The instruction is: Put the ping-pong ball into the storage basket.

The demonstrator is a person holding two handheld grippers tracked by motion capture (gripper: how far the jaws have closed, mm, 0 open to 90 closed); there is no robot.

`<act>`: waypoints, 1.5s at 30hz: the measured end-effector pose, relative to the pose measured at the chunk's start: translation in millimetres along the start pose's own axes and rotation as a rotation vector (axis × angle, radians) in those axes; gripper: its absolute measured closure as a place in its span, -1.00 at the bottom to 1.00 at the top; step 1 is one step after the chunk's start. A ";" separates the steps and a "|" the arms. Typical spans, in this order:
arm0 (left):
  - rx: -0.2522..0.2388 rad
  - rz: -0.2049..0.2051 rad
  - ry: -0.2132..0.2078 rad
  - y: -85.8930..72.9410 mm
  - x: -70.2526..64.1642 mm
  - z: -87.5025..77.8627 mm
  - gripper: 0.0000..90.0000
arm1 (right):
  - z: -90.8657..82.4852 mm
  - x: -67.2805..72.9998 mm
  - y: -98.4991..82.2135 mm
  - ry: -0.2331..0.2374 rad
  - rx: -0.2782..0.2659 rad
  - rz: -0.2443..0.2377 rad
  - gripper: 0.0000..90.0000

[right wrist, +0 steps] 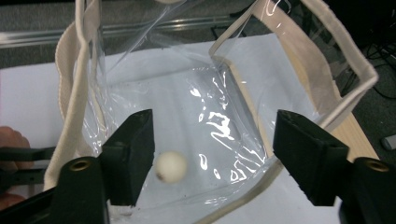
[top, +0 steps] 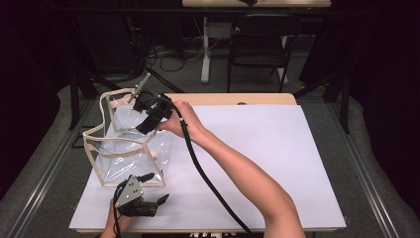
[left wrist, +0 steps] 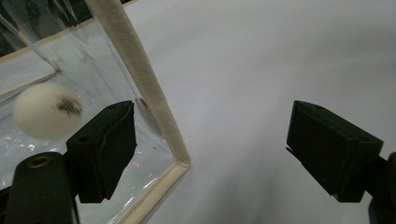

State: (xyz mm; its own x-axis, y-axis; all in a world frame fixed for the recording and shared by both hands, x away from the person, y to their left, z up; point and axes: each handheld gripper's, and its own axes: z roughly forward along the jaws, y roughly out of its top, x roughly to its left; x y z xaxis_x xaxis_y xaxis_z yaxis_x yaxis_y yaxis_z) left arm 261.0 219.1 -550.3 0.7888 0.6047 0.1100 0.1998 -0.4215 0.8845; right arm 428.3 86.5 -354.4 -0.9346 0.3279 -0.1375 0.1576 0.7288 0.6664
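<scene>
Ball: on the floor of the clear bag, low centre in my right gripper view.
Right gripper: above the bag mouth, jaws parted, gripping nothing (ball lies straight below).
Left gripper: wide apart, empty, outside the bag's corner.
</scene>
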 end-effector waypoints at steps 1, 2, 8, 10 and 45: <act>0.002 0.000 0.002 0.1 -0.2 0.0 -0.64 | -1.9 -0.9 -0.6 0.009 -0.008 0.006 -0.40; 0.002 0.000 0.001 0.2 -0.2 0.1 -0.64 | -3.6 -1.7 -1.2 0.011 -0.010 0.009 -0.44; -0.003 -0.004 -0.001 0.4 -0.8 0.9 -0.64 | -14.4 -8.1 -8.6 0.022 -0.039 0.039 -0.57; -0.005 -0.007 0.002 0.4 -0.5 0.9 -0.64 | -17.3 -11.0 -11.9 0.022 -0.054 0.056 -0.60; 0.005 0.002 -0.003 0.9 -2.4 1.7 -0.64 | -50.8 -37.9 -84.8 -0.049 -0.057 0.147 -0.88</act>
State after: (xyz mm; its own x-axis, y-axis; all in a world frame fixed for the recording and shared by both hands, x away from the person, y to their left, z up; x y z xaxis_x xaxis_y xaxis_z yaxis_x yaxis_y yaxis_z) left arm 260.2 216.0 -550.6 0.7910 0.6018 0.1100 0.2014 -0.4259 0.8821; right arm 434.2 -18.2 -368.5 -0.8859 0.4585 -0.0701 0.2718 0.6356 0.7226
